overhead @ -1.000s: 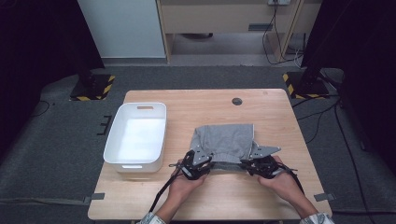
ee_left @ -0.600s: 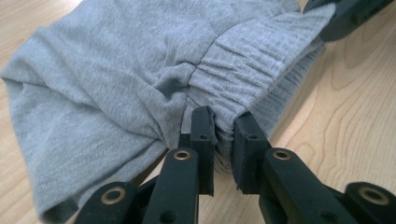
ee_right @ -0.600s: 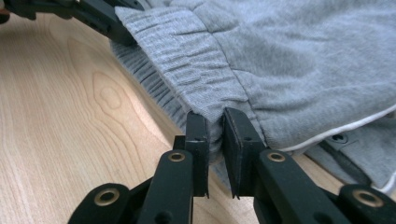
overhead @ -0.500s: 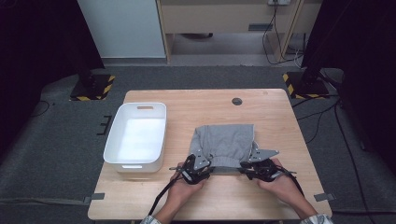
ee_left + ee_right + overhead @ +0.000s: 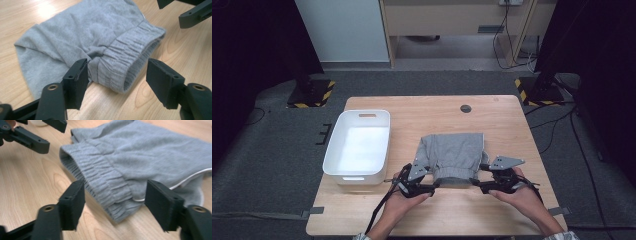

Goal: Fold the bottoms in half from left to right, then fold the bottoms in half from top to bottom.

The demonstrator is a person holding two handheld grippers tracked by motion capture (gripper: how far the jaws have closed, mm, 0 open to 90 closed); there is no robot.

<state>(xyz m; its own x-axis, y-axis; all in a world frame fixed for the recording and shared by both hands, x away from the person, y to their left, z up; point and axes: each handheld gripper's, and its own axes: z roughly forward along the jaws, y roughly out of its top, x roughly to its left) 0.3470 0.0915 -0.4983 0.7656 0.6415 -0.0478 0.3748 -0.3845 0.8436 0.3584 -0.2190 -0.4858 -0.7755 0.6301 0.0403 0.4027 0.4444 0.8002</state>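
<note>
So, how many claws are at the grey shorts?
2: the left claw at the waistband's left end, the right claw at its right end, both open beside the grey shorts.

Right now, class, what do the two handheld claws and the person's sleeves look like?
Each claw, left claw and right claw, is black with two flat rectangular jaws, brass-coloured rivets and a grey three-cornered plate on top. A black cable trails from the left one. Light cuffs show at the wrists.
</note>
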